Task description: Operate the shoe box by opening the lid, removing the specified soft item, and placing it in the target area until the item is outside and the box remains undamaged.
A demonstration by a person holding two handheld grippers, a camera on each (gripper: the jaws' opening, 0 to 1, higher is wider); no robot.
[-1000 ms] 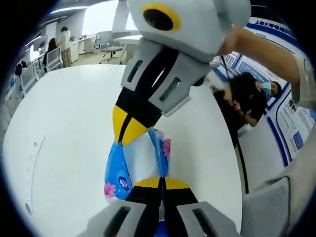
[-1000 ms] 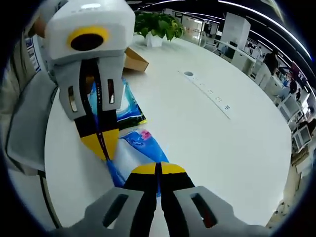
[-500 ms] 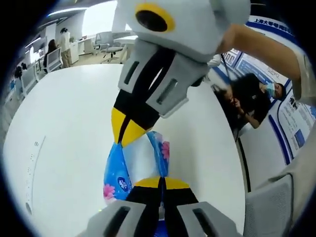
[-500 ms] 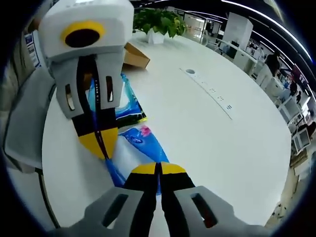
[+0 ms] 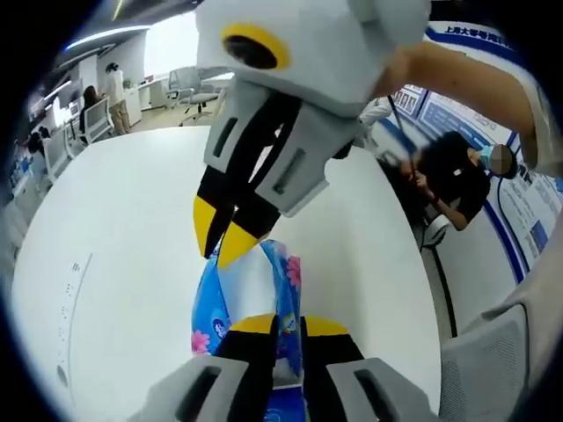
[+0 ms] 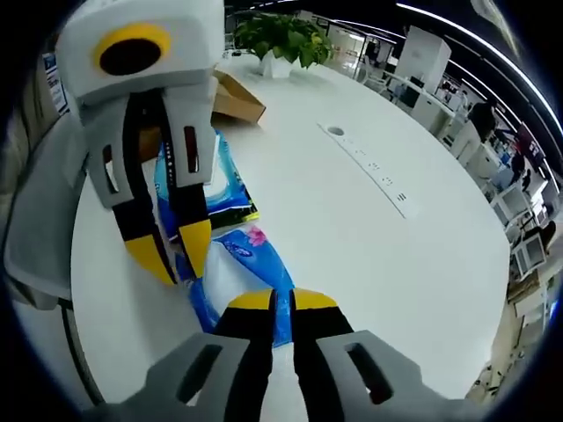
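A soft blue tissue pack (image 5: 251, 283) with pink flowers lies on the white table (image 5: 114, 229). In the left gripper view my left gripper (image 5: 288, 327) straddles its near end, jaws parted with the blue wrap in the gap. My right gripper (image 5: 220, 237) comes down from the top to the pack's far end, tips slightly apart. In the right gripper view the same pack (image 6: 255, 255) lies between my right gripper (image 6: 281, 301), narrowly open, and my left gripper (image 6: 173, 249), clearly open. The brown shoe box (image 6: 239, 101) sits behind on the table (image 6: 369, 255).
A second blue packet (image 6: 211, 180) lies flat between the pack and the box. A potted plant (image 6: 277, 40) stands at the table's far end, and a socket strip (image 6: 369, 163) runs along the top. A seated person (image 5: 457, 176) and a grey chair (image 5: 493, 352) flank the table.
Both grippers were shut on the ends of the tissue pack; now both have parted their jaws. The pack sits lower, on the table.
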